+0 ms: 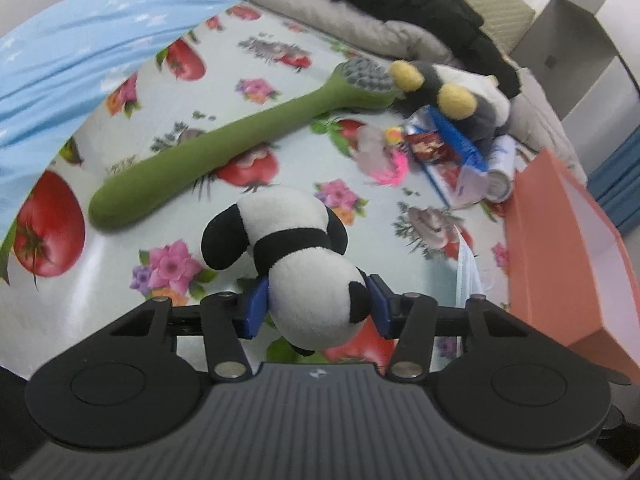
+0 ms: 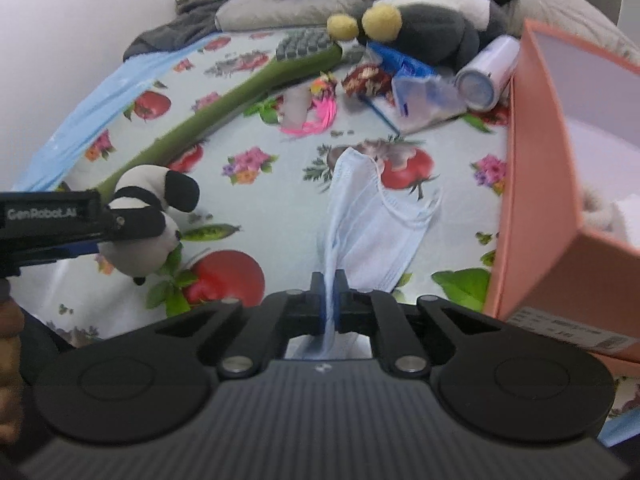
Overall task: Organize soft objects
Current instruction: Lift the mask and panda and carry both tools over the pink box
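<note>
Left gripper (image 1: 318, 306): fingers (image 1: 256, 306) pressed on the head of a plush panda (image 1: 296, 256), held just above the flower-print bed cover (image 1: 120, 300). Right gripper (image 2: 329, 304): fingers closed on the edge of a pale blue face mask (image 2: 372, 220), which trails onto the cover. Nearby: green plush toothbrush (image 1: 224, 140), grey plush toy (image 1: 452, 92), pink open box (image 2: 560, 184) at right.

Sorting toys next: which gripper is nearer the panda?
Left. The left gripper has the panda between its pads, apparently gripped; the right gripper is off to the side, shut on the mask.
</note>
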Motion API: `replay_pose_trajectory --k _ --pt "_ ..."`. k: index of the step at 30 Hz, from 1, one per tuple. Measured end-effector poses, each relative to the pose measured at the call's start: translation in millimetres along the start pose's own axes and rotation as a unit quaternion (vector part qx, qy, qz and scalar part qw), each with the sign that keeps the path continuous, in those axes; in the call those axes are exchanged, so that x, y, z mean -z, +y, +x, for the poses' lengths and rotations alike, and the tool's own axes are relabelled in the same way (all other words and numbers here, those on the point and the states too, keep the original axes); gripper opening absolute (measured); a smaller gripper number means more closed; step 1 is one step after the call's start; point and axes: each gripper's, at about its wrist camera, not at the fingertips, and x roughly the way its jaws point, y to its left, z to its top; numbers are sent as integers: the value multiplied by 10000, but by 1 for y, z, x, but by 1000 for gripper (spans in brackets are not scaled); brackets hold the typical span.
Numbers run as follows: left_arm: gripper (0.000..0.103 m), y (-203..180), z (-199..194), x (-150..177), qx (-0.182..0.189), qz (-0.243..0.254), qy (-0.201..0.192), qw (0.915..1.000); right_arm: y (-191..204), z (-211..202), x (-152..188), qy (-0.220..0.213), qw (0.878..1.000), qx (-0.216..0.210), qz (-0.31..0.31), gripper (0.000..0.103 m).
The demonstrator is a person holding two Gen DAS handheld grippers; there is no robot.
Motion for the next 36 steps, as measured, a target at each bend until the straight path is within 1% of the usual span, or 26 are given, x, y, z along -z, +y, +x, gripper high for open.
replay_pose_trajectory --k 7,11,19,22,25,29,34,36 --pt "57 -23 -36 -13 275 377 -332 9984 -2 -42 -10 -428 9991 -20 18 7" --pt "57 -32 -56 -22 450 428 -460 9970 0 -65 -20 -729 9973 12 -63 7" --pt "57 -59 -99 -35 765 772 -808 9908 5 -116 -42 -1372 9905 -3 -127 7" --pt "57 -70 -114 -40 927 877 -947 9873 6 -136 -50 -1624 9866 6 -157 7" --pt "57 -80 -128 -44 1111 866 -1030 9846 5 -154 -55 -1860 9823 61 -203 7" --pt "57 -104 -140 -49 1310 1103 -1144 9786 0 -172 -60 -2082 9777 139 -221 7" --pt "57 -137 -151 -55 1562 1381 -1283 9696 -13 -196 -63 -2373 9705 374 -196 7" --pt "57 -151 -152 -56 1719 1480 -1299 9652 -22 -203 -62 -2452 9679 534 -169 7"
